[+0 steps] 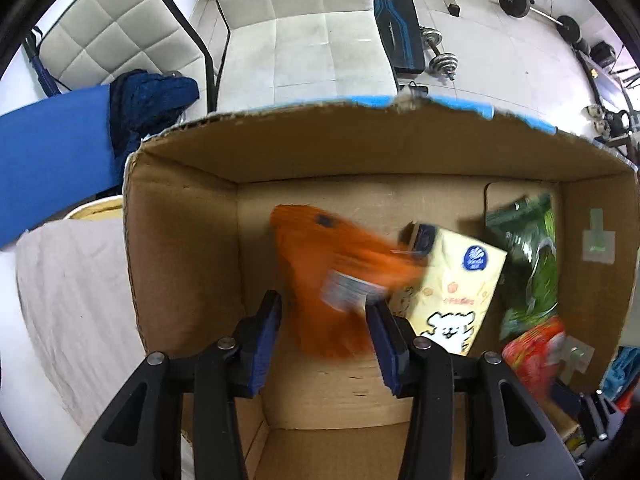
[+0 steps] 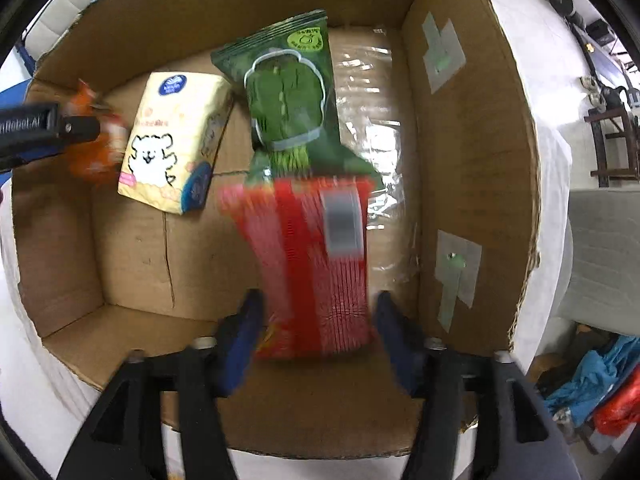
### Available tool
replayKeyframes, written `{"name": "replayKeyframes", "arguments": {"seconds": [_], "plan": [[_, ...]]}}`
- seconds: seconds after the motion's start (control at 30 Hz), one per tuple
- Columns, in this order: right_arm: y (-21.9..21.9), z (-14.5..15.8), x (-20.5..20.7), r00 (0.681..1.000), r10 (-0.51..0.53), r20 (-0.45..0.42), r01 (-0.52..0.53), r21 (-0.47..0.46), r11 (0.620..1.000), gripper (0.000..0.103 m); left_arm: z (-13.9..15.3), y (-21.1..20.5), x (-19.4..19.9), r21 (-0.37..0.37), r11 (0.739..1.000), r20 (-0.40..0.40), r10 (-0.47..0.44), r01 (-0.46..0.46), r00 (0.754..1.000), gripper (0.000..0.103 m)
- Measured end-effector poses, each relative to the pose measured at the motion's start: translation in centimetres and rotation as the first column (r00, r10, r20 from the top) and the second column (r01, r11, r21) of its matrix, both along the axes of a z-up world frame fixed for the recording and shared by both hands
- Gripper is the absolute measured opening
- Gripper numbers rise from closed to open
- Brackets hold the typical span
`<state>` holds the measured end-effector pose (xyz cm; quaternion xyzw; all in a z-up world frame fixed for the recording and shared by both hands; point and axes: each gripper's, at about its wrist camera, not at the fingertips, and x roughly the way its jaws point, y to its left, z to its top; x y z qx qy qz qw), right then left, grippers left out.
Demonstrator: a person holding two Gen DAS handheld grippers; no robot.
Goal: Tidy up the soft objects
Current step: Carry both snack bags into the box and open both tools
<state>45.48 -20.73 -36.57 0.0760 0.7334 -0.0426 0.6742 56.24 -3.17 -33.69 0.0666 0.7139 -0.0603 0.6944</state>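
An open cardboard box (image 1: 180, 240) (image 2: 460, 160) fills both views. My left gripper (image 1: 325, 312) is open over its left part, with a blurred orange soft item (image 1: 328, 264) between and just beyond the spread fingers, apparently falling free. It also shows in the right wrist view (image 2: 96, 148) by the left gripper's finger (image 2: 44, 128). My right gripper (image 2: 316, 320) is open, with a blurred red packet (image 2: 316, 256) (image 1: 532, 352) between the fingers, touching neither. A yellow tissue pack (image 1: 452, 292) (image 2: 172, 140) and a green packet (image 1: 528, 264) (image 2: 288, 96) lie on the box floor.
The box stands on a white cloth-covered surface (image 1: 60, 300). A blue mat (image 1: 52, 160) and dark blue knitwear (image 1: 152, 100) lie left of it. White padded chairs (image 1: 304, 32) and dumbbells (image 1: 440, 52) are beyond. Blue and red fabric (image 2: 600, 384) lies at the right.
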Motion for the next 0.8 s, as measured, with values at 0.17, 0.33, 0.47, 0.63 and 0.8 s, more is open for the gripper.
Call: {"name": "replayKeyframes", "arguments": {"seconds": [0.17,0.33,0.47,0.63,0.8], "plan": [[1.1,0.8,0.3,1.0,0.018,0.024,-0.017,-0.025,1.0,0.08,1.2,0.1,0.3,-0.014,1.0,0.03,0.007,-0.007,1.0,0.043],[1.6,1.1,0.3,1.0,0.009,0.024,-0.009,-0.012,1.0,0.08,2.2,0.2,-0.4,-0.023,1.0,0.04,0.006,-0.005,0.999,0.044],[1.6,1.4,0.1,1.0,0.004,0.024,-0.004,-0.005,1.0,0.081,3.1,0.6,-1.4,-0.02,1.0,0.065,0.005,-0.004,0.998,0.044],[1.5,2.4,-0.3,0.999,0.006,0.037,-0.007,0.003,1.0,0.082,4.2,1.0,-4.6,-0.032,1.0,0.094,0.004,-0.001,0.996,0.044],[1.7,3.9,-1.5,0.997,0.012,0.07,-0.012,0.006,1.0,0.099,5.2,1.6,-7.3,-0.04,0.999,0.118,0.01,-0.006,0.993,0.044]]}}
